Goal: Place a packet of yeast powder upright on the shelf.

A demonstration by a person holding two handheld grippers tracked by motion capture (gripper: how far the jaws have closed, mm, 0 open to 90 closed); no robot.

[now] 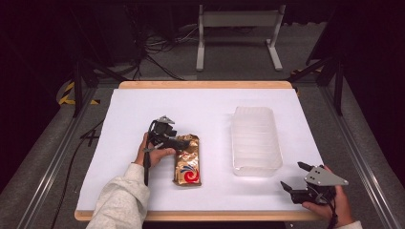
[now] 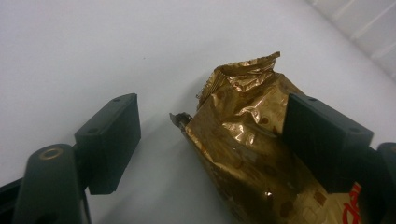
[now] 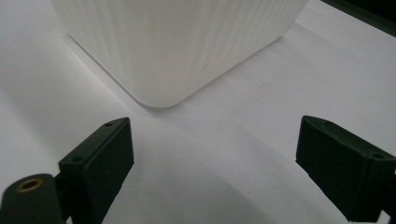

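Observation:
A crinkled gold foil snack bag (image 1: 187, 160) with a red logo lies flat on the white table cover, left of centre. My left gripper (image 1: 183, 142) reaches over the bag's far end. In the left gripper view the bag's crumpled top (image 2: 243, 121) sits between the jaws of this gripper (image 2: 212, 126). The left pad (image 2: 109, 140) stands clear of the foil and the right pad (image 2: 322, 135) is against or just in front of it, so the gripper is open. My right gripper (image 1: 292, 174) rests open near the table's front right corner, with nothing between its pads (image 3: 98, 163).
A translucent white ribbed bin (image 1: 255, 140) stands right of centre; its near corner (image 3: 163, 56) lies just ahead of the right gripper. The white cover (image 1: 143, 105) spans a wooden table. Beyond the table are cables and a metal stand (image 1: 239, 28).

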